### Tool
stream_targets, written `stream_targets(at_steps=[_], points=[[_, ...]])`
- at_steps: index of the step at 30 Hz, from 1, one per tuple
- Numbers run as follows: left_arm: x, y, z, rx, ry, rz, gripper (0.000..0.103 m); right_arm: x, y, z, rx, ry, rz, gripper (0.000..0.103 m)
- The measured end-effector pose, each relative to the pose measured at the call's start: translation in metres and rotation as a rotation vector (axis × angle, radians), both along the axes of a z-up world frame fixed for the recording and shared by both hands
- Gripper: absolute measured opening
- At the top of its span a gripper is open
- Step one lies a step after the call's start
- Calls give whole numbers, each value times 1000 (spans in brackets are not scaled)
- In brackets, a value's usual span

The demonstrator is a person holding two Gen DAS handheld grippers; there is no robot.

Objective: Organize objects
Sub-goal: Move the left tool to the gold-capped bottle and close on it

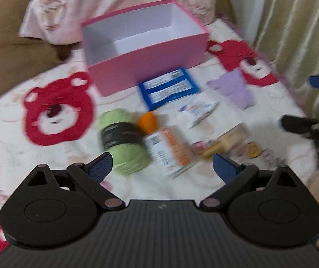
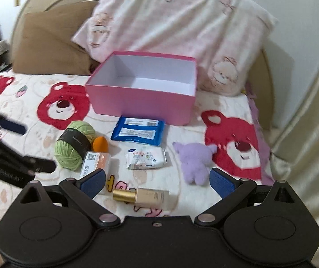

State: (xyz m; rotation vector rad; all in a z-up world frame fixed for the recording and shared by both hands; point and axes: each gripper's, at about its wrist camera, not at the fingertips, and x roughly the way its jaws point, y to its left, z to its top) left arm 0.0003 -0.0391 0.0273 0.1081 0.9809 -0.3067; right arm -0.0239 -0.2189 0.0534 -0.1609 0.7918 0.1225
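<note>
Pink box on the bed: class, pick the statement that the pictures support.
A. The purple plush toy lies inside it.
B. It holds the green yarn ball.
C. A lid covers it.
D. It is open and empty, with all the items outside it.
D: the pink box shows a bare white inside with no lid, while the green yarn ball and the purple plush toy lie on the bedspread in front of it.
</note>
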Motion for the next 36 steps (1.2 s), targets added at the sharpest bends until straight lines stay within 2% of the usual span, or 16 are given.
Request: stream_targets(at_steps=[2,5,7,9,11,13,15,17,19,22,23,24,27,29,34,36], points=[[7,-5,-7,-58,1,5,97,4,-6,-10,-15,-31,3,101],[17,-14,-20,-77,15,6,96,10,-15,-25,14,-34,48,100],[26,-19,-30,-78,35,9,93,14,-16,-39,-1,-16,115,100],[33,-24,-39,-84,62,0,84,18,-14,-54,-21,30,171,98],[40,-30,-49,-108,82,-20,78,19,-11,-67,-16,62,210,97],[46,-39,-59,-140,108,-68,70,23,-7,-83,-7,110,226,97],[51,-50,-68,-163,128,-113,66,29,-7,-101,5,157,212,88],[55,-63,-76,-159,124,-153,60,36,-9,-117,35,212,174,86],[56,-76,-83,-134,102,-197,55,42,-14,-133,106,281,122,82],[63,-90,-95,-117,107,-234,42,47,-21,-146,200,357,91,66],[67,-93,-99,-116,124,-242,36,46,-21,-147,211,359,95,56],[71,-94,-104,-126,146,-249,34,45,-21,-149,218,365,97,48],[79,-97,-116,-192,210,-279,32,51,-23,-154,251,382,87,41],[82,-97,-120,-204,229,-263,33,56,-23,-160,256,386,83,39],[95,-87,-127,-298,351,-170,33,58,-26,-161,270,366,72,39],[96,-85,-130,-308,361,-147,36,58,-25,-157,268,343,80,39]])
